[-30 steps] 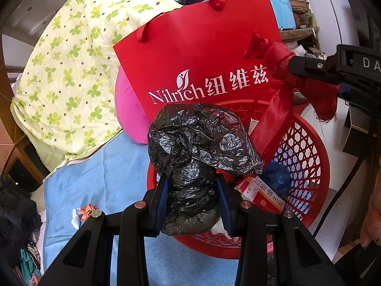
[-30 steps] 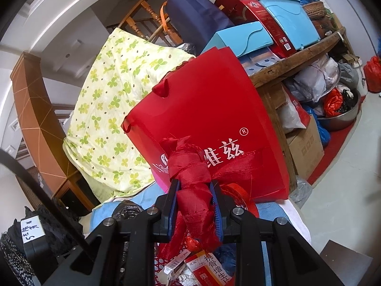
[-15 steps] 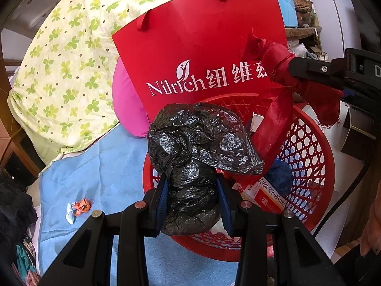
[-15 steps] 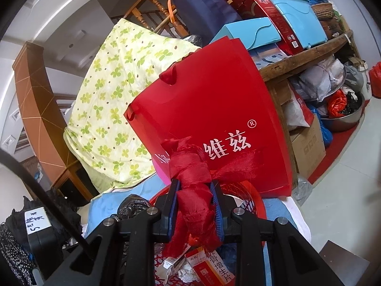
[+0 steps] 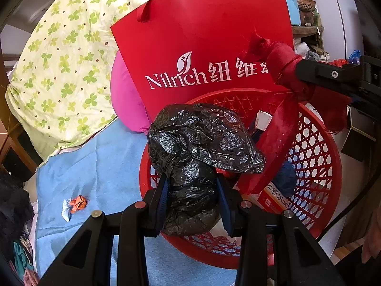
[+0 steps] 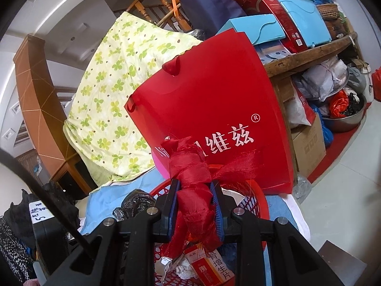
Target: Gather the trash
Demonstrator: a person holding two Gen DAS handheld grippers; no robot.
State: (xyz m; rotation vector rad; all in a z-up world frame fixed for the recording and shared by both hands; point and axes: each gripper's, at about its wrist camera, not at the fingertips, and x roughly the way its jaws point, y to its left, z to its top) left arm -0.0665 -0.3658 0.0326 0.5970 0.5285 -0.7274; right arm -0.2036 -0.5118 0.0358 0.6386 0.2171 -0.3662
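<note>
My left gripper [image 5: 193, 201] is shut on a crumpled black plastic bag [image 5: 200, 143], held over the near rim of a red mesh basket [image 5: 316, 157]. In the right wrist view my right gripper [image 6: 194, 208] is shut on a bunched red ribbon [image 6: 190, 166], above the same red mesh basket [image 6: 258, 196]; the black plastic bag [image 6: 133, 202] shows at the lower left. The red ribbon [image 5: 283, 59] hangs from the right gripper at the right edge of the left wrist view. The basket holds a red-and-white box [image 5: 273, 196], a dark blue wad [image 5: 284, 178] and white scraps.
A red paper gift bag [image 5: 202, 38] stands right behind the basket, against a pink cushion [image 5: 126, 100] and a clover-print quilt [image 5: 59, 54]. A small orange-and-white wrapper [image 5: 75, 203] lies on the blue cloth [image 5: 100, 166]. Boxes and bags crowd a wooden shelf [image 6: 309, 54] at the right.
Both grippers keep their grips. The view has tilted down slightly, so the basket and the wrapper on the blue cloth sit a little higher in the left wrist view.
</note>
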